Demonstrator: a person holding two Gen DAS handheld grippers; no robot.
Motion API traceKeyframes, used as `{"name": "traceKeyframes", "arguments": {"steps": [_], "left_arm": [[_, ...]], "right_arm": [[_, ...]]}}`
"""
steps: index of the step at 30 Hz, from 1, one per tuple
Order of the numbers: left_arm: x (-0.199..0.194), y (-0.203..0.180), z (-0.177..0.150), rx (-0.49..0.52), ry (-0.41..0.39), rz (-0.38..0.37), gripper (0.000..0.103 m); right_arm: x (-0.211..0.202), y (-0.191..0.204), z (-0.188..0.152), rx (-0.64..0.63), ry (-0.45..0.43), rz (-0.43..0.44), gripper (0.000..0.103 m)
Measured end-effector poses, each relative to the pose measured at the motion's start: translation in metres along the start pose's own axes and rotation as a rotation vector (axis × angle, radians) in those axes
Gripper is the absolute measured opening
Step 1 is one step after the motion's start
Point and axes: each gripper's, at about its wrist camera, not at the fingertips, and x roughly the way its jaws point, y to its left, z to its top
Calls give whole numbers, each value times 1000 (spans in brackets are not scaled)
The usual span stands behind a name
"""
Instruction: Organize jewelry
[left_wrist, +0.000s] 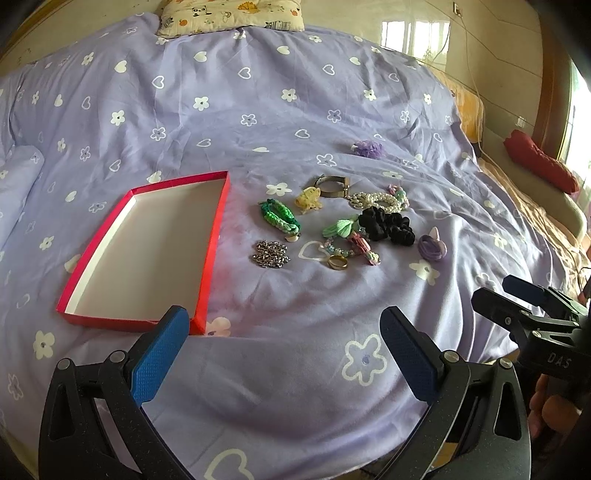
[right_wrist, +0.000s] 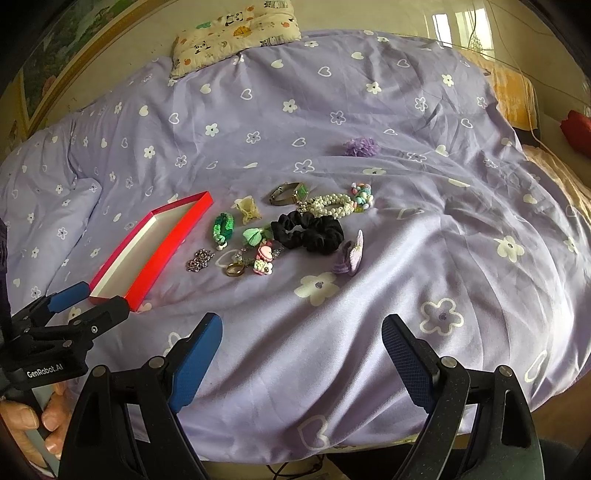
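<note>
A shallow red box with a white inside lies empty on the purple bedspread, also in the right wrist view. To its right lies a loose cluster: green braided bracelet, silver chain, gold ring, black scrunchie, pearl bracelet, metal bangle, purple hair tie. A purple flower lies apart, farther back. My left gripper is open and empty, near the box's front corner. My right gripper is open and empty, in front of the cluster.
A patterned pillow lies at the head of the bed. A red cushion and an orange blanket lie past the bed's right edge. Cables hang on the wall at the right.
</note>
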Motion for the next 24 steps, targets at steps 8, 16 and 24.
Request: {"name": "traceKeyframes", "arguments": {"steps": [8, 16, 24], "left_arm": [[1, 1, 1, -3, 0, 0, 103], [1, 2, 2, -3, 0, 0, 103], [0, 3, 4, -3, -9, 2, 103]], "right_arm": [[0, 2, 2, 0, 0, 6, 90], [-1, 3, 2, 0, -5, 10, 90], [-4, 2, 3, 4, -19, 12, 90]]}}
